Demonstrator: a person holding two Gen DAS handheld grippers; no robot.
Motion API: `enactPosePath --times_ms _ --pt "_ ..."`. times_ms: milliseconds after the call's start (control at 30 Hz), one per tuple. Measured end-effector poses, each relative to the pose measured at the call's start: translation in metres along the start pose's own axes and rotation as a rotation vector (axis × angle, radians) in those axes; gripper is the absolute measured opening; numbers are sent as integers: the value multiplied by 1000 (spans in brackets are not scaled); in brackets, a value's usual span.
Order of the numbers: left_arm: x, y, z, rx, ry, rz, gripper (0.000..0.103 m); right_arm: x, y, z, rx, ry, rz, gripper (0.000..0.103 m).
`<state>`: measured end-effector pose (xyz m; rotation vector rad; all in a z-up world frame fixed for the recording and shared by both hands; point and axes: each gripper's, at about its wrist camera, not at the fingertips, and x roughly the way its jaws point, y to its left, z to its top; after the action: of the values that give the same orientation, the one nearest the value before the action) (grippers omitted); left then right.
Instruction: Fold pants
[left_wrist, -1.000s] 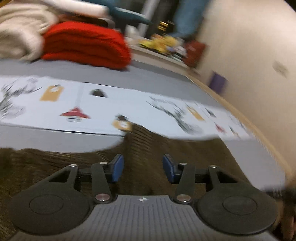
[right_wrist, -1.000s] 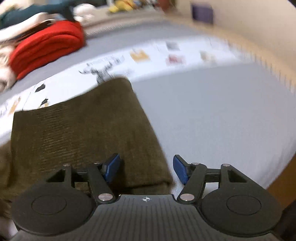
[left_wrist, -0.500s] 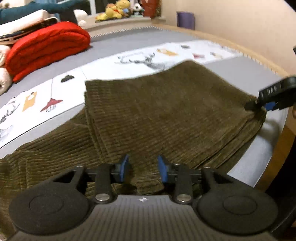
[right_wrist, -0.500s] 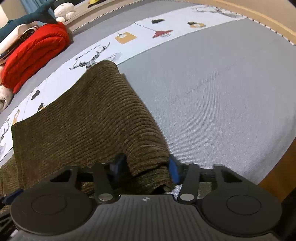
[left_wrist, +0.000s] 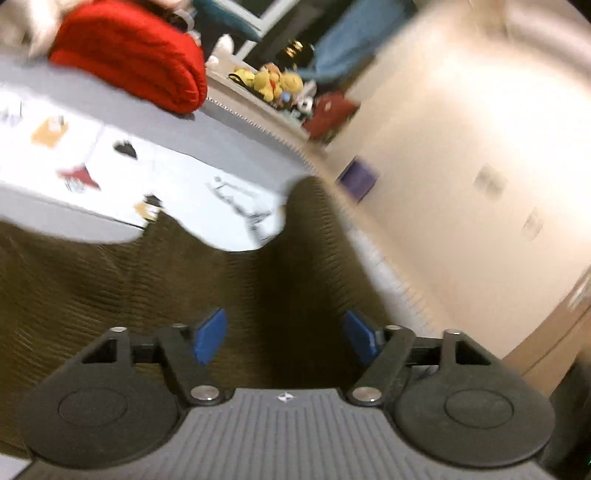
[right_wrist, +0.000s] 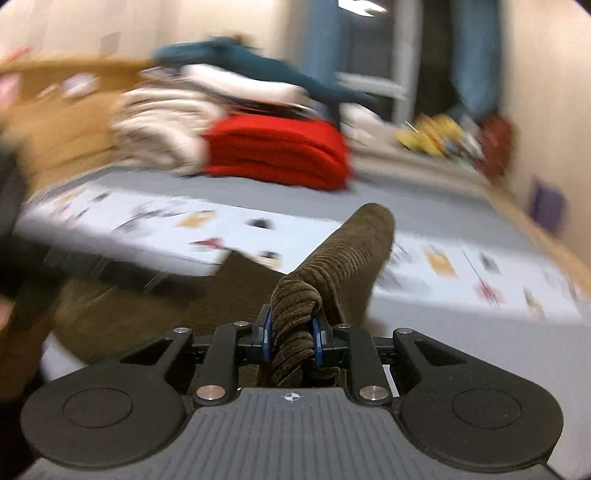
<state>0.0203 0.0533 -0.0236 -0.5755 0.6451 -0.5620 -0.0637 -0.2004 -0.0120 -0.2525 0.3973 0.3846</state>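
Olive-brown corduroy pants (left_wrist: 147, 280) lie across a grey bed with a white printed strip. In the left wrist view my left gripper (left_wrist: 284, 338) hovers just over the cloth, its jaws opening wide, and the blue pads (left_wrist: 210, 334) press on nothing. In the right wrist view my right gripper (right_wrist: 291, 338) is closing on a bunched fold of the pants (right_wrist: 347, 254), which rises as a ridge ahead of the pads and is lifted off the bed. The rest of the pants (right_wrist: 147, 306) spreads to the left below it.
A folded red blanket (right_wrist: 277, 151) and a pile of cream and teal bedding (right_wrist: 177, 114) sit at the far side of the bed. Yellow plush toys (left_wrist: 277, 81) line a ledge. A beige wall (left_wrist: 461, 166) and the wooden bed edge (right_wrist: 546, 236) run along the right.
The left jaws let go of the pants' edge and spread wide while the view swung right. The right jaws closed on the fold and lifted it, rolling and swinging towards the red blanket.
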Motion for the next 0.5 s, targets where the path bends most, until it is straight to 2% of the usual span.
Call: enactPosePath --times_ms 100,133,200,233,267,300,367,433,500 --pt "-1 9 6 -121 18 -81 84 -3 38 -1 -156 -5 86 22" --pt "1 12 6 -142 29 -68 84 -3 47 -1 -186 0 110 21" --pt "10 19 6 -164 82 6 83 -1 62 -3 -236 13 138 21" --pt "17 23 5 -165 122 51 71 2 67 -4 -253 26 147 21" --pt "20 25 4 -149 134 95 37 6 69 -5 -257 40 153 21" --pt "22 25 5 -114 142 143 26 9 69 -5 -255 51 152 21" --pt "24 22 9 -56 146 178 19 15 68 -1 -235 75 149 22" --pt "22 14 12 20 135 228 18 17 66 5 -204 85 181 27" --pt "13 13 20 50 108 271 18 14 60 13 -140 68 249 31"
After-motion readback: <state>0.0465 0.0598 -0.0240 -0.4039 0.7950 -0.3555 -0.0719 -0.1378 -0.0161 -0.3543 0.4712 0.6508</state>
